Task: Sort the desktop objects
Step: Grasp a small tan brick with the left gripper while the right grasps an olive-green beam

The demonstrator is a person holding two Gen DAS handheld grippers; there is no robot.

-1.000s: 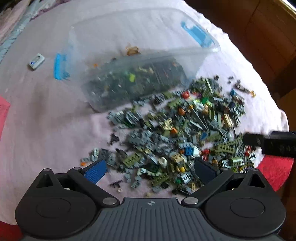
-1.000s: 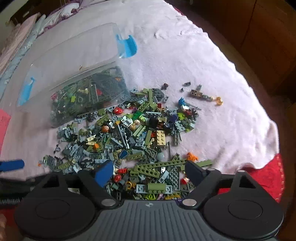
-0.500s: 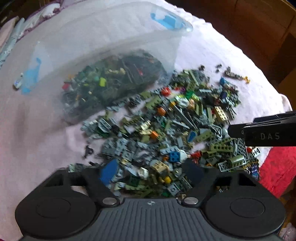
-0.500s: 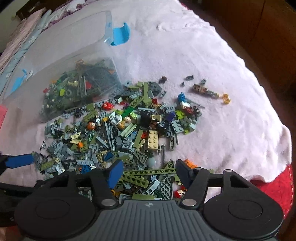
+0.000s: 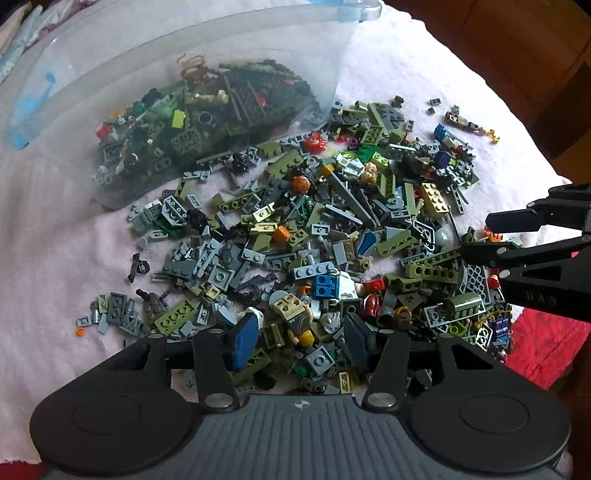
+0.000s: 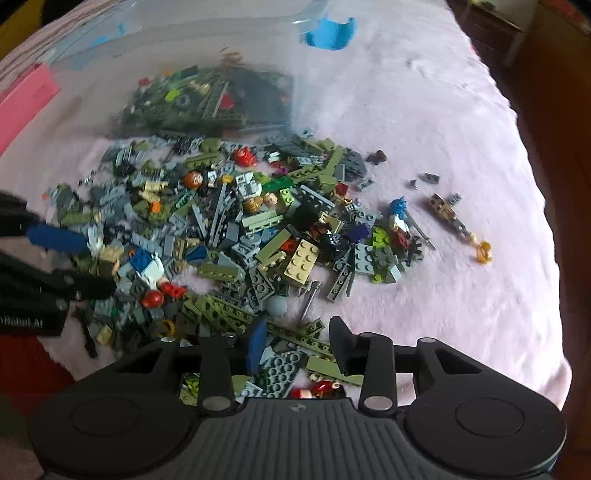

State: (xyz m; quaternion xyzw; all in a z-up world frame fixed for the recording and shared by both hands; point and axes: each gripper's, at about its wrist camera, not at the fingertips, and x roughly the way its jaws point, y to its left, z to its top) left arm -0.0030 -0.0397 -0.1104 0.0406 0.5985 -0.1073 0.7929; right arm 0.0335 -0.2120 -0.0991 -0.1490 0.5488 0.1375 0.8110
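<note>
A heap of small building bricks (image 5: 332, 221), mostly grey and olive, lies on a pale pink cloth (image 5: 55, 229). A clear plastic box (image 5: 184, 55) lies tipped on its side behind the heap, with more bricks inside. My left gripper (image 5: 303, 338) is low in the near edge of the heap. Its jaws are closing around a small figure and loose pieces, and the pads are not pressing on them. My right gripper (image 6: 298, 345) is closing over a long olive beam (image 6: 295, 338) and a grey plate, without touching them. Each gripper also shows from the side in the other's view, the right gripper (image 5: 487, 238) and the left gripper (image 6: 98, 264).
A blue latch (image 6: 330, 33) hangs at the box's corner. A few stray pieces (image 6: 448, 212) lie to the right of the heap on bare cloth. A red cloth (image 5: 539, 343) shows at the near right, a pink slab (image 6: 26, 99) at the far left, and dark wooden furniture (image 6: 546, 92) at the right.
Both grippers have come down onto the heap and their jaws have narrowed from wide open. The right gripper has also rolled, so its view has tilted.
</note>
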